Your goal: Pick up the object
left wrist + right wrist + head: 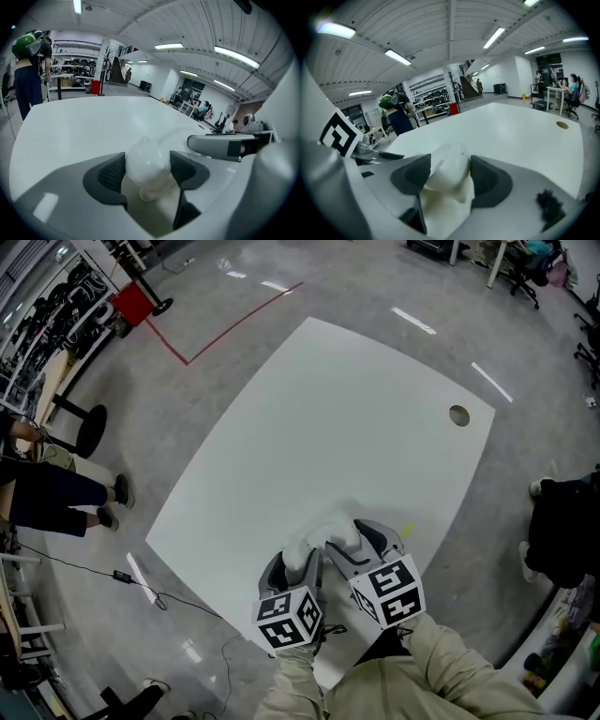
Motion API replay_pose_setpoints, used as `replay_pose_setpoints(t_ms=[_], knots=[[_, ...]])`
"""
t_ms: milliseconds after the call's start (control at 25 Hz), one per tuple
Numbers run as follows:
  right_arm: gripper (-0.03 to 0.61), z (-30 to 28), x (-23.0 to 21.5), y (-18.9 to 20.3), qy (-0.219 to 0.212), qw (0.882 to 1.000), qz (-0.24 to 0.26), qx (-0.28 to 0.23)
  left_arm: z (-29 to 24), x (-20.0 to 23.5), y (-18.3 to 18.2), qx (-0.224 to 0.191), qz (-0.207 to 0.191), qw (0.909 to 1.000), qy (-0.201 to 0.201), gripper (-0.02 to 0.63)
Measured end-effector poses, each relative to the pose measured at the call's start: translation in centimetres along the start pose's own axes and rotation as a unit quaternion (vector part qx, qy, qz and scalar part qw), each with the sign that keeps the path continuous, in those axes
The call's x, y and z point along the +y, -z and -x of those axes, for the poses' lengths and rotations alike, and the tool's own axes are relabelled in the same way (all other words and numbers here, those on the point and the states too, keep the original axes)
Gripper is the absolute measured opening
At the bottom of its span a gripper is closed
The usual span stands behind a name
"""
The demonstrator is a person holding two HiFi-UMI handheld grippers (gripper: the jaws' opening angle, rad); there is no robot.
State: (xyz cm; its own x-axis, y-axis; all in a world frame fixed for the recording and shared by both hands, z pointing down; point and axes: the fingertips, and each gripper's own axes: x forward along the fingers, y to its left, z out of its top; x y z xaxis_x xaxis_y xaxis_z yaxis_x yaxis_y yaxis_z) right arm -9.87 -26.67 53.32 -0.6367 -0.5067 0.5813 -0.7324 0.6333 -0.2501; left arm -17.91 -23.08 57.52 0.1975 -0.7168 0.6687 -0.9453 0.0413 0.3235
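At the near edge of the desk (337,409), on the left, the left tongs (296,566) stand spread as wide as they go, with one end of the white object (323,538) sitting in their gap. The lumpy, soft-looking mass fills that gap side to side, yet I judge it not clamped. Between the two tools the object rests on the desk, its long axis seemingly running across from one to the other. Rightward, the right tongs (449,174) gape just as wide around the other end. Neither hand is nearer: the object already lies inside both gaps, so the pick-up turns on closing in place, not reaching
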Motion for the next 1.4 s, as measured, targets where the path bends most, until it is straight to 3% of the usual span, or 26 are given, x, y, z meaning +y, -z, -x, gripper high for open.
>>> replay_pose_setpoints(t_ms=[320,480,560,720,880,1160,1400], knots=[[0.245,1.2,0.3,-0.6,0.014,1.0,0.016,-0.008,1.0,-0.5,0.0,-0.007,-0.001,1.0,-0.007,0.293],[0.245,3.1,1.6,-2.8,-0.01,0.997,0.049,-0.066,2.9,-1.1,-1.7,-0.059,0.001,0.9983,-0.003,0.293],[0.245,4.7,2.5,-4.4,-0.046,0.993,0.057,-0.097,4.5,-1.4,-3.4,-0.093,-0.013,0.9956,-0.003,0.293],[0.245,9.5,3.7,-8.0,-0.169,0.972,0.044,-0.155,8.1,-3.2,-7.1,-0.158,-0.044,0.9863,0.019,0.29],[0.242,14.6,4.4,-10.2,-0.279,0.942,0.015,-0.188,12.5,-5.6,-9.7,-0.221,-0.053,0.9727,0.047,0.288],[0.202,17.9,7.8,-10.1,-0.341,0.909,0.076,-0.226,16.7,-5.2,-9.3,-0.245,-0.081,0.9648,0.05,0.288],[0.167,22.8,11.0,-8.9,-0.359,0.888,0.159,-0.24,21.6,-6.9,-8.5,-0.269,-0.145,0.9511,0.046,0.29]])
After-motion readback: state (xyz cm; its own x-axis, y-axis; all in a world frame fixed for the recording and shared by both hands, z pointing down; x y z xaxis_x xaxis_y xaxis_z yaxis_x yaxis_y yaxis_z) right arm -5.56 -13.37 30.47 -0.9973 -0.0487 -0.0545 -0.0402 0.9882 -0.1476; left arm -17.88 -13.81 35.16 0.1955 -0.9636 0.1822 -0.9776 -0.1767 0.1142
